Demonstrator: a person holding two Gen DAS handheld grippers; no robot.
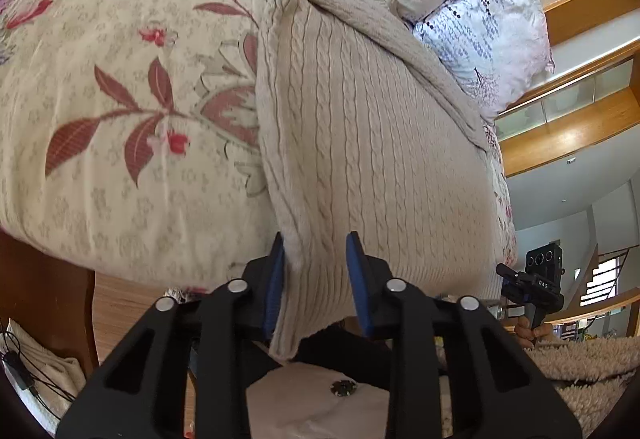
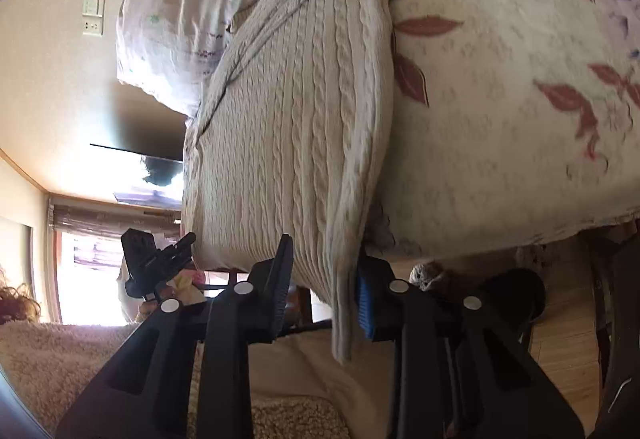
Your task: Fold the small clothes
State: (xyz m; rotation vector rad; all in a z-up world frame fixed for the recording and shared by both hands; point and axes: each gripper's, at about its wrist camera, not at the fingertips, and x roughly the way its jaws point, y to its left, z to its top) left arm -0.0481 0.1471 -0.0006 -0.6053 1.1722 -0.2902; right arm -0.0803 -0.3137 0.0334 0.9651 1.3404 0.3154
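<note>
Your left gripper [image 1: 316, 279] is standing half open around the sweater's [image 1: 360, 127] near corner, not pinching it. The sweater is lying on the floral bedspread [image 1: 120, 99], sides already folded in. Your right gripper [image 2: 324, 287] is straddling the other corner, equally open. The end-to-end fold is remaining.

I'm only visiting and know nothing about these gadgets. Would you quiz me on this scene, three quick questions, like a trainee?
1. True or false: the cream cable-knit sweater lies on the floral bedspread.
2. What sits between the fingers of the left hand-held gripper? A) a pillow B) the sweater's edge C) nothing
3. Fill in: the right hand-held gripper has the sweater's ____ between its fingers.

Key: 1 true; 2 B; 3 edge
</note>
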